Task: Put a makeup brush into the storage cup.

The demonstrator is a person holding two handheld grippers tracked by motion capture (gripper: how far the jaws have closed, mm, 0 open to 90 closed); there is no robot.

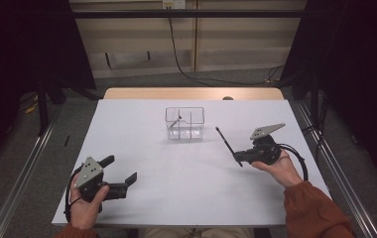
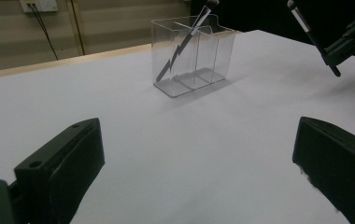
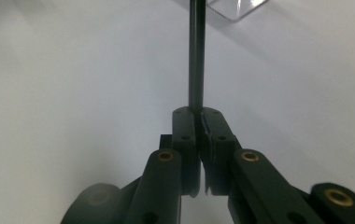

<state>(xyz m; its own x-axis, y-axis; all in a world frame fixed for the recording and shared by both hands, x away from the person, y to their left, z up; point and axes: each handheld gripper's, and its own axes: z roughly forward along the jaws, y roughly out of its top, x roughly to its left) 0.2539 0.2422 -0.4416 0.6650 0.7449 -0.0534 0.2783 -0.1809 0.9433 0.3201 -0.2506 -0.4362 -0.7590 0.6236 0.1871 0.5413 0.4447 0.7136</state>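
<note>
A clear plastic organiser (image 1: 184, 124) with several compartments stands at the table's middle, and a pen (image 1: 175, 122) leans in its left compartment. My right gripper (image 1: 238, 157) is to the organiser's right, shut on a thin black pen (image 1: 226, 144) that points up and toward the organiser. In the right gripper view the jaws (image 3: 198, 117) pinch the black pen (image 3: 196, 56) at its lower end, with the organiser's corner (image 3: 234, 7) beyond. My left gripper (image 1: 121, 168) rests low at the front left, open with nothing in it. The left gripper view shows its wide jaws (image 2: 194, 163), the organiser (image 2: 192, 56) and the leaning pen (image 2: 185, 42).
The white tabletop (image 1: 147, 148) spans most of the high view, with a wooden strip (image 1: 191, 93) along its far edge. Metal rails (image 1: 23, 168) run along both sides. A cable hangs down the back wall. The right gripper (image 2: 351, 42) with its black pen (image 2: 311, 35) shows in the left gripper view.
</note>
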